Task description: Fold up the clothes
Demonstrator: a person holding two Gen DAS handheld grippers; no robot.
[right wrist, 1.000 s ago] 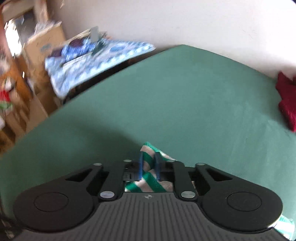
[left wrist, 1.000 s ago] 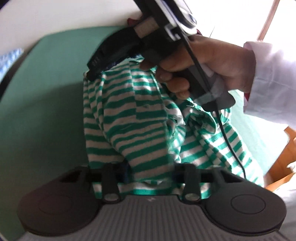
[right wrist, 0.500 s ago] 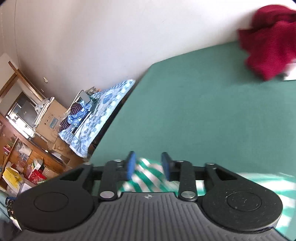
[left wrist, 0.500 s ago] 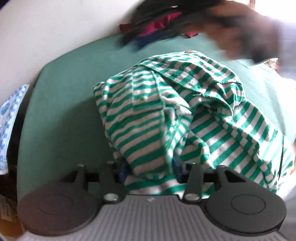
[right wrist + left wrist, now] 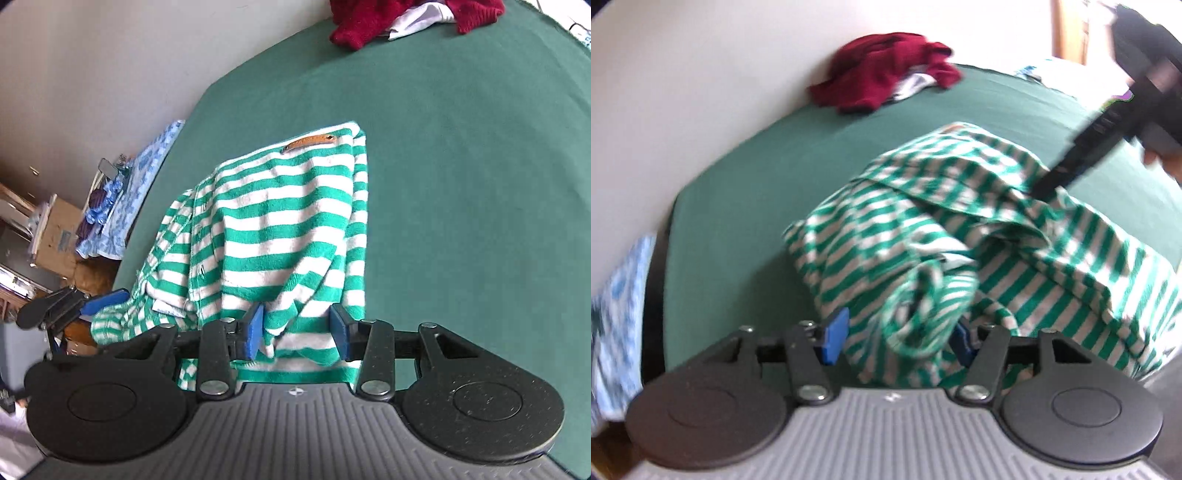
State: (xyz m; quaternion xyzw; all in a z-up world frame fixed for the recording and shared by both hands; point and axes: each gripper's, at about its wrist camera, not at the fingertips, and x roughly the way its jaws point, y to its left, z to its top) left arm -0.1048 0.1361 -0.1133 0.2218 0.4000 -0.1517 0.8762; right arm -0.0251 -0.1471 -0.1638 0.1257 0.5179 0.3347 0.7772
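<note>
A green-and-white striped shirt (image 5: 923, 229) lies bunched on the green cover (image 5: 738, 221). My left gripper (image 5: 897, 341) is at its near edge. Its jaws are opening, with a rolled fold of shirt loose between the blue pads (image 5: 834, 338). In the right wrist view the shirt (image 5: 280, 221) shows a tan label (image 5: 310, 142) at its far end. My right gripper (image 5: 297, 334) is at the hem. Its jaws are closing around a fold, and I see no squeeze on the cloth. The left gripper's blue fingers (image 5: 107, 299) sit at the shirt's left corner. The right gripper (image 5: 1047, 186) reaches in from the upper right.
A dark red garment (image 5: 886, 74) lies over a white cloth at the far edge by the wall, also seen as the red garment (image 5: 406, 18). A blue patterned cloth (image 5: 122, 206) and a cardboard box (image 5: 55, 236) lie beyond the cover's left edge.
The right gripper let go of its pinch, swung across from the shirt's far side to another edge and now has a new fold between its jaws. The left jaws widened around their fold.
</note>
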